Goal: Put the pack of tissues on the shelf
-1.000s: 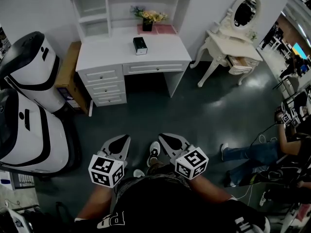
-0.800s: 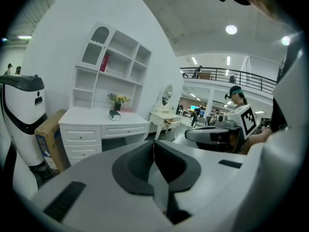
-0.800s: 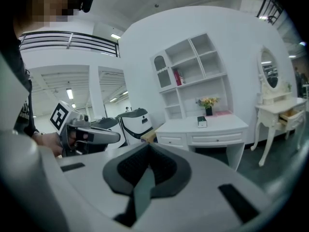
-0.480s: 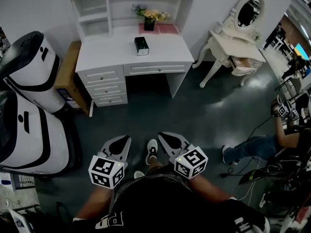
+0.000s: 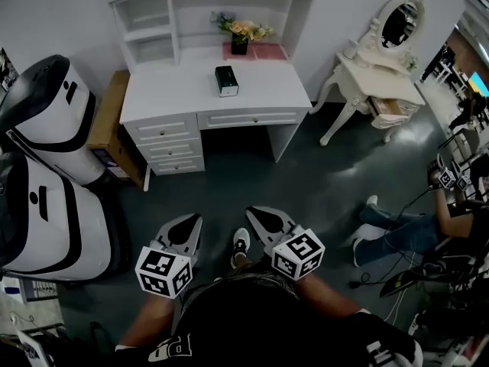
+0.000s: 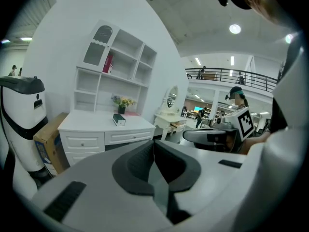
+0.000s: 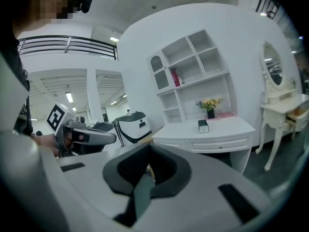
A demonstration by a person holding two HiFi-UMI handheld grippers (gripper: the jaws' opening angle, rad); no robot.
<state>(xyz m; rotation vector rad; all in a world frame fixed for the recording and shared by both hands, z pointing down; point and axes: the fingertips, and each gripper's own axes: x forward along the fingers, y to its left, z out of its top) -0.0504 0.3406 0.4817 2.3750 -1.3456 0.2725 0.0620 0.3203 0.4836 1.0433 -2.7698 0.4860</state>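
Observation:
The pack of tissues (image 5: 226, 80) is a small dark box with a white label, lying on the white desk (image 5: 168, 90) far ahead of me. It also shows in the left gripper view (image 6: 119, 120) and the right gripper view (image 7: 203, 125). White shelves (image 5: 149, 10) rise over the desk. My left gripper (image 5: 185, 228) and right gripper (image 5: 262, 219) are held side by side low over the dark floor, well short of the desk. Both are shut with nothing between their jaws.
Two large white-and-black machines (image 5: 42, 121) stand at the left, with a cardboard box (image 5: 107, 117) beside the desk. A flower vase (image 5: 240, 40) and a pink mat (image 5: 260, 50) sit at the desk's back. A white dressing table with an oval mirror (image 5: 378, 71) stands at the right. A person sits on the floor (image 5: 428, 232) among cables.
The desk and the dressing table have slid lower and rightward in the head view as I come closer. The grippers keep their pose and stay shut. The seated person's legs have shifted.

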